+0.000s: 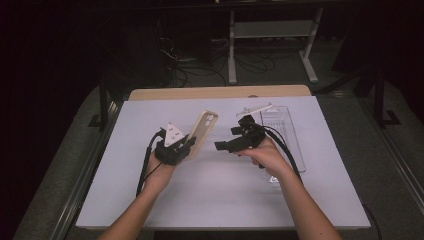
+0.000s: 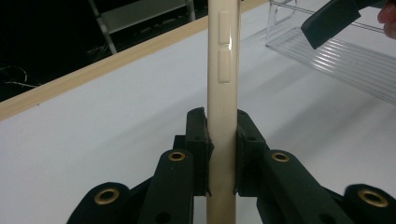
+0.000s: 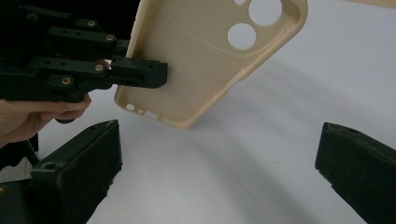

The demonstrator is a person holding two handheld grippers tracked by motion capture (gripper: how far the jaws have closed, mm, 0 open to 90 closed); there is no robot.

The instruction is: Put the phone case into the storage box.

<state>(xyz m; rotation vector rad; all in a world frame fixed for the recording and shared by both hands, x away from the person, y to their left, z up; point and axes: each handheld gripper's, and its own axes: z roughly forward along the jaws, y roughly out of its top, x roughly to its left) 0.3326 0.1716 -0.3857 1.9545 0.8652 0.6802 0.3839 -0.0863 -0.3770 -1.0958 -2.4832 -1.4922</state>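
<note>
Cream phone case [image 1: 202,131] held up off the white counter [image 1: 215,200], clamped near its bottom end between the jaws of the left gripper [image 1: 181,148]. In the left gripper view, case [image 2: 223,93] seen edge-on, side buttons facing the camera, pads pressed against both faces. Right gripper [image 1: 222,145] just beside the case, jaws spread wide and empty, pointed at its open inner side. In the right gripper view, case [image 3: 210,56] tilted, camera holes at the top, hollow facing the lens, left gripper [image 3: 140,74] biting its lower left edge. Clear tray [image 1: 282,135] lying on the counter behind the right hand [image 1: 267,155], a small white piece [image 1: 254,109] at its far end.

Likely next: right jaws closing on the free end of the case. Risks, as a judgement:
- Soft case, thin wall: squeezed across the hollow, likely to buckle and spring out.
- Narrow hold near one end only: a push from the right could pivot the case in the left jaws or pull it loose.
- Closing too near the left jaws: gripper against gripper.
- A dropped case could land on the tray and knock the white piece.
</note>
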